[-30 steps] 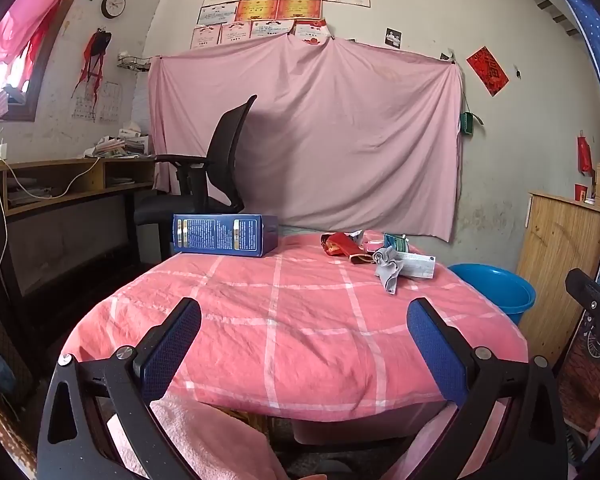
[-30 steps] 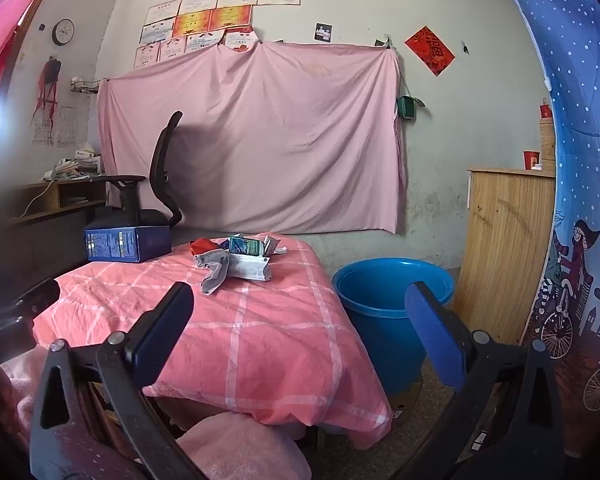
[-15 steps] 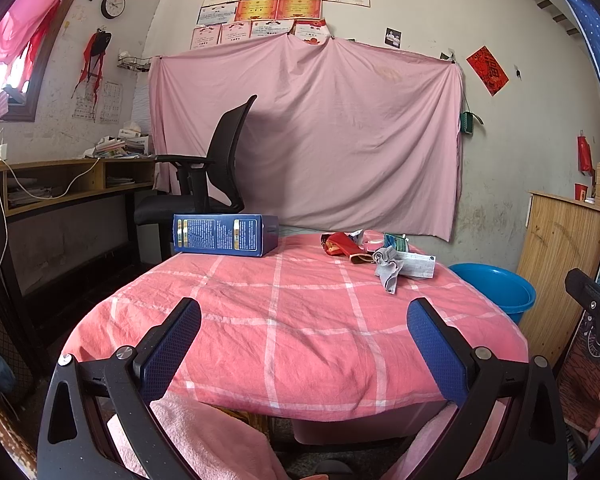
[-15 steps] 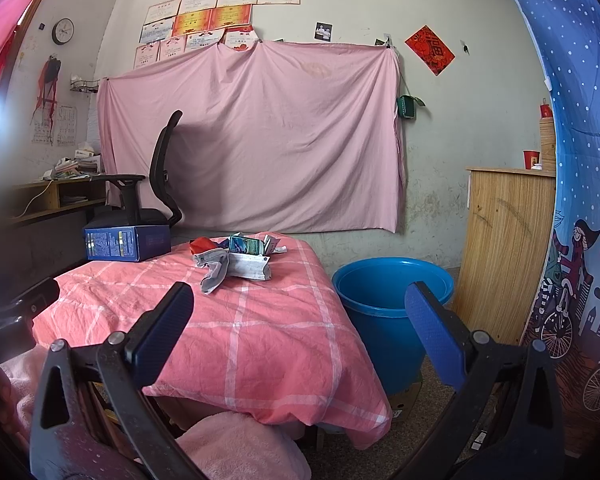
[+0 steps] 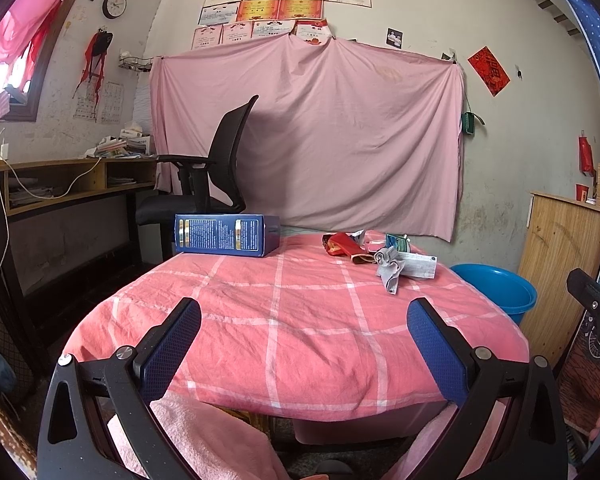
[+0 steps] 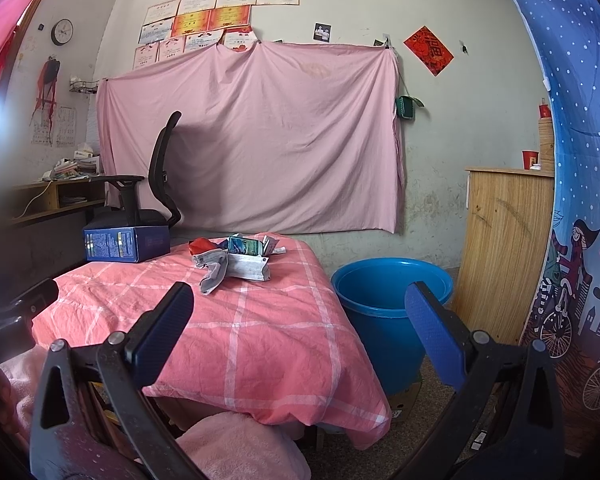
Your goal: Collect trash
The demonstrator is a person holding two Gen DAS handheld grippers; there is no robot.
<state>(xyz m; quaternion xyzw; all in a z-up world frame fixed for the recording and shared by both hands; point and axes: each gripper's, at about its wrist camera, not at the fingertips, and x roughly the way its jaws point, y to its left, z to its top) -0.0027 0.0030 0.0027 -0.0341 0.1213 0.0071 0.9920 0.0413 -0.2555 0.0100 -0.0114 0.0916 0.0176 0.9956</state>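
Legible text, my views: red diamond wall sign (image 6: 428, 51), one gold character, 福 (upside down). Blue box (image 5: 227, 235) print too small to read.

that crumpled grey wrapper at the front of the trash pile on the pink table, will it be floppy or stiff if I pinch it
The grey wrapper is probably floppy: it lies creased and twisted, sagging onto the tablecloth. It looks thin, so likely very light. It touches the white carton, so pulling it might drag that along.
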